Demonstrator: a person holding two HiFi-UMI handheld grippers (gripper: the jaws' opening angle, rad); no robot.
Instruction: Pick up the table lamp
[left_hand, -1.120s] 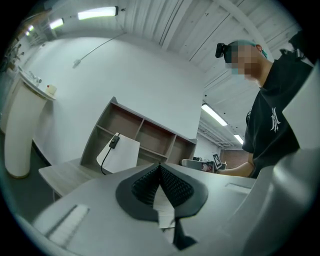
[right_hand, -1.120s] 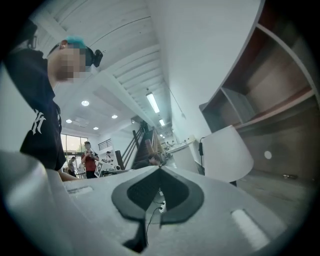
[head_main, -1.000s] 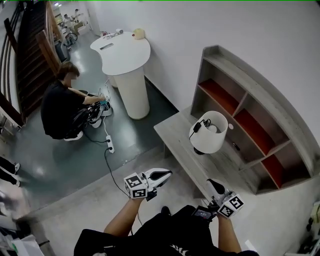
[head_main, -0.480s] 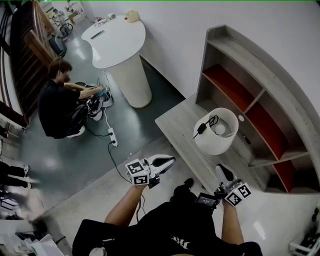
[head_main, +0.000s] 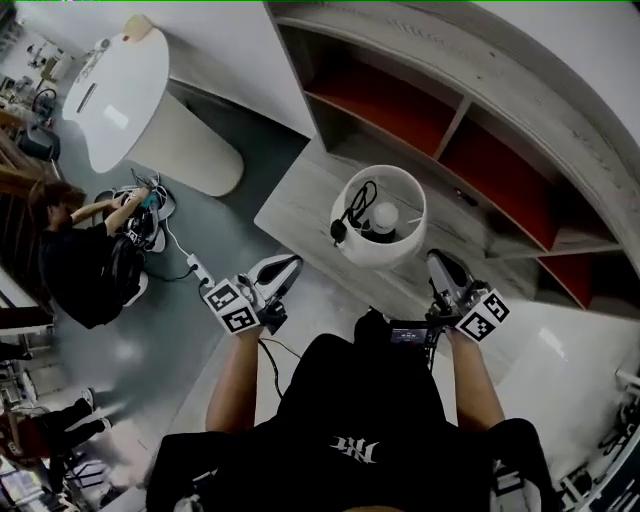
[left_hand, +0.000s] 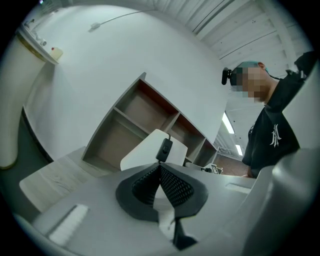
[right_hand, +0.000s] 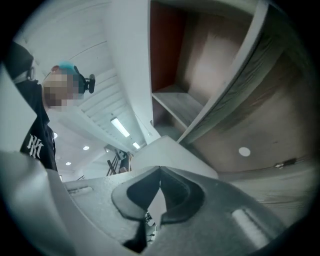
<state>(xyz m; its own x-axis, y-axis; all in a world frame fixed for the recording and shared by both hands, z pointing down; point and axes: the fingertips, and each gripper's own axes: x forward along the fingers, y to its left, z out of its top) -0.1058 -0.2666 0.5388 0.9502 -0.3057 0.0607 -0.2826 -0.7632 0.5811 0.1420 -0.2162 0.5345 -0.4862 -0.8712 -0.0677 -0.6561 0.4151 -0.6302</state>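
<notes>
The table lamp (head_main: 378, 240) has a white drum shade and stands on a low grey wooden bench (head_main: 298, 200). Its black cord and switch (head_main: 348, 218) hang over the shade's rim, and the bulb (head_main: 386, 214) shows inside. My left gripper (head_main: 284, 267) is shut and empty, just left of the shade and short of it. My right gripper (head_main: 438, 262) is shut and empty, close to the shade's right side. In the left gripper view the shade (left_hand: 145, 150) rises beyond the closed left gripper (left_hand: 160, 168). In the right gripper view the shade (right_hand: 172, 152) lies behind the closed right gripper (right_hand: 160, 173).
A grey shelf unit (head_main: 455, 115) with red back panels stands right behind the bench. At the far left are a white pedestal table (head_main: 130, 85), a crouching person (head_main: 80, 260) and a power strip (head_main: 196, 268) with cables on the floor.
Both grippers have come forward toward the bench and now flank the lamp, which sits much nearer in the head view. The jaws stayed shut.
</notes>
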